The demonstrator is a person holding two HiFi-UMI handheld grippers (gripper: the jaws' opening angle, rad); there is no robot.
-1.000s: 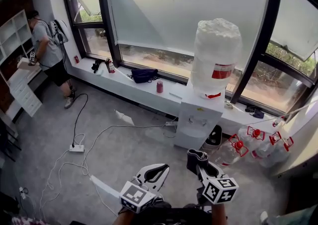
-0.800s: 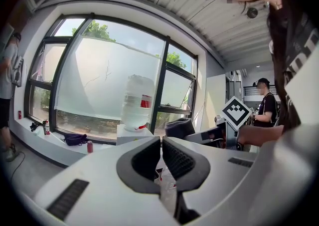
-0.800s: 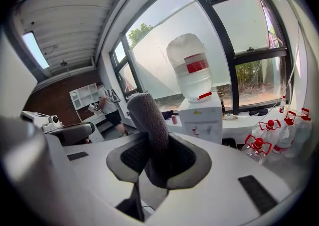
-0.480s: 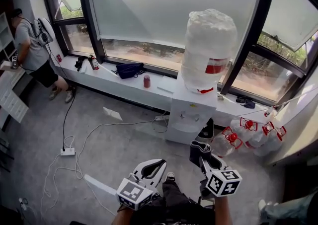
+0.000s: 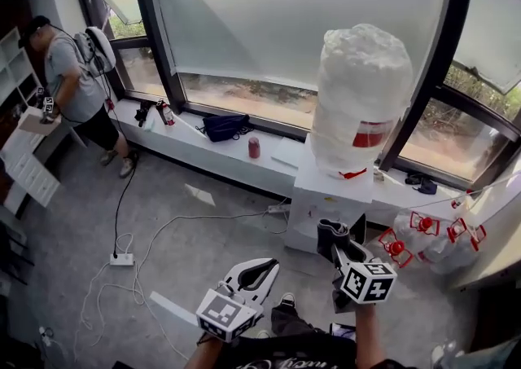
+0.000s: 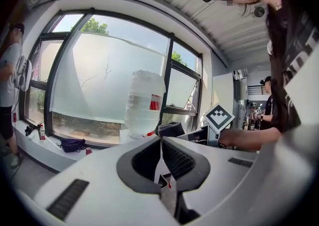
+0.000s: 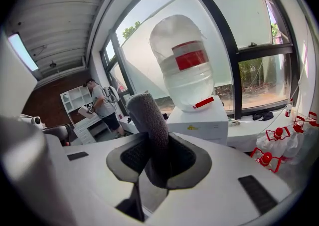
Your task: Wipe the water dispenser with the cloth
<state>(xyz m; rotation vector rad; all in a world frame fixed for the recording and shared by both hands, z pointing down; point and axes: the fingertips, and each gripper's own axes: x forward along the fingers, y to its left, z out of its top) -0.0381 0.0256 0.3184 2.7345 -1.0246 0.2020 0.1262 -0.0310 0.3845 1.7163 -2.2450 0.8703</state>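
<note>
A white water dispenser (image 5: 330,200) stands against the window sill, with a big clear bottle (image 5: 356,94) wrapped in plastic on top. My right gripper (image 5: 342,247) hangs just in front of the cabinet, shut on a folded dark grey cloth (image 5: 332,234). In the right gripper view the cloth (image 7: 149,120) sticks up between the jaws, and the dispenser (image 7: 198,120) lies straight ahead. My left gripper (image 5: 254,274) floats lower and to the left, its jaws shut on nothing. The left gripper view shows the bottle (image 6: 143,103) in the distance.
Spare water jugs with red caps (image 5: 427,233) lie on the floor right of the dispenser. White cables and a power strip (image 5: 122,259) trail across the grey floor at left. A person (image 5: 77,86) stands at the far left. A red cup (image 5: 253,147) and dark bag (image 5: 224,125) rest on the sill.
The view has swung and drawn nearer the dispenser. My right gripper with the cloth now sits close in front of the cabinet. The left gripper stays shut.
</note>
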